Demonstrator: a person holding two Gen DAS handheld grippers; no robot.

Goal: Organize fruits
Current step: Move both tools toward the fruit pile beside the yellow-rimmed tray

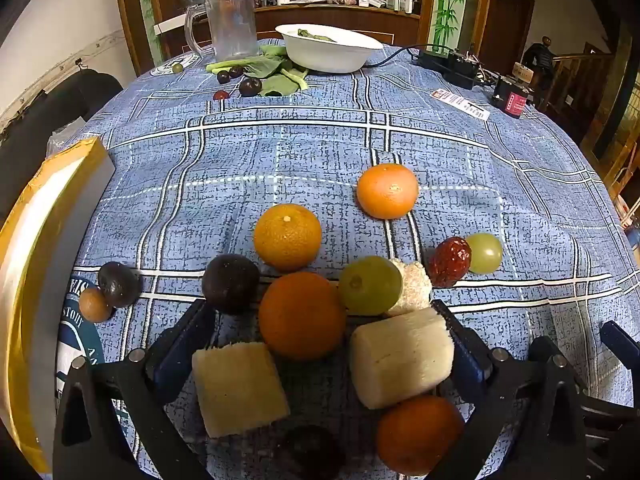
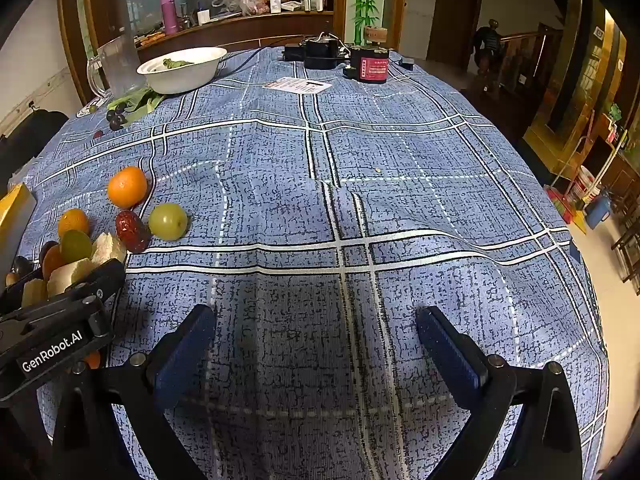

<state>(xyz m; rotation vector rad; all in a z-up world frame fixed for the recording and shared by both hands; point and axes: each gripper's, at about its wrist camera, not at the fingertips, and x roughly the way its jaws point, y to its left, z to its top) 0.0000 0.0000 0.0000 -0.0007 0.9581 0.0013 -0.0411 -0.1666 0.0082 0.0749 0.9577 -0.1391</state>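
Room: a wood-panelled dining room with a counter behind, and a round surface (image 2: 400, 152) under a blue plaid cloth.
Far edge of the surface: a white round bowl (image 1: 330, 54) holding green leaves, a clear plastic jug (image 1: 230, 26), loose green leaves with a few small dark fruits, and black electrical gear with a red-labelled can.
Fruit cluster: at the near left edge of the surface lie round oranges (image 1: 287, 236), dark purple plums (image 1: 230, 282), pale green round grapes (image 1: 370, 284), a wrinkled red date (image 1: 450, 262), pale cut stalk pieces, possibly sugar cane (image 1: 402, 356), and a small brown round fruit (image 1: 94, 305). All are mixed together.
Left edge: a yellow-rimmed box (image 1: 52, 200); whether it is meant to receive fruit I cannot tell.
Left gripper (image 1: 324, 336): spread wide, hanging over the cluster with an orange and cane pieces between the jaws, pressing on nothing.
Right gripper (image 2: 316, 340): spread wide above bare cloth near the front edge, holding nothing.
Progress: at the start, by my judgement. No fruit is grouped by kind and none lies in the bowl.
Left to do: nearly everything, namely picking, sorting and placing each fruit.
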